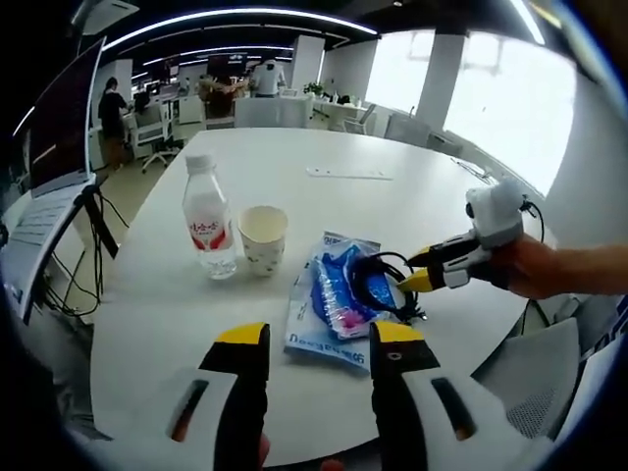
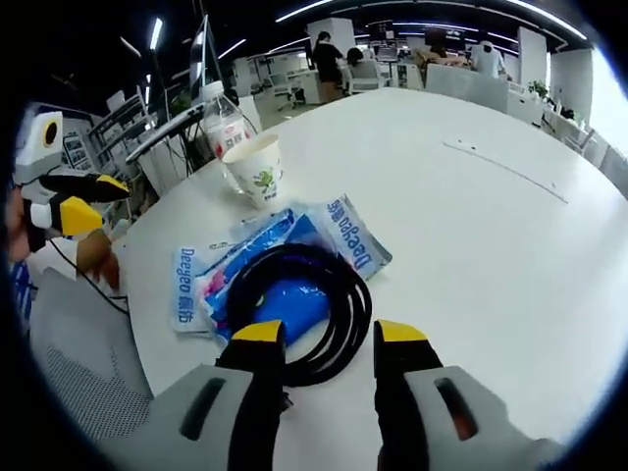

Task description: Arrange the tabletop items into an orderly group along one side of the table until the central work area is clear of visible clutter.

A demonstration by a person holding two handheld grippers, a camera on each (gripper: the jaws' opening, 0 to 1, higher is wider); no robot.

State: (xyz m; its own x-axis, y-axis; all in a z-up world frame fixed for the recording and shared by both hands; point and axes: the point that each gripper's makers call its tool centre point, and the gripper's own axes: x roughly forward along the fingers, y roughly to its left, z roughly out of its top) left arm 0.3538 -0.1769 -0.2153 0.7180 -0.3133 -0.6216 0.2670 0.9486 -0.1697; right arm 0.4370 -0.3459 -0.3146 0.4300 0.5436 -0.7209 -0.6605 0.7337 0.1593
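left gripper [image 1: 322, 340]: jaws apart, nothing between, bottom centre of left gripper view
right gripper [image 2: 330, 336]: jaws apart, bottom centre, over black cable coil [image 2: 304, 299]
blue packet [image 2: 280, 265]: under cable, mid-frame
paper cup [image 1: 262, 238], water bottle [image 1: 209, 218]: side by side, centre-left on white table [image 1: 324, 147]

Open-plan office: desk rows [image 1: 196, 103], swivel chairs [image 1: 152, 132], strip ceiling lights [image 1: 235, 17] (people working behind).

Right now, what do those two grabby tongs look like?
Both match. The left tongs have two thick black jaws with bright yellow tips, set in a pale grey plastic body with a dark slot on each side. The right tongs show the same black jaws, yellow tips and grey body. Seen from the side in the left gripper view, they end in a rounded white housing.
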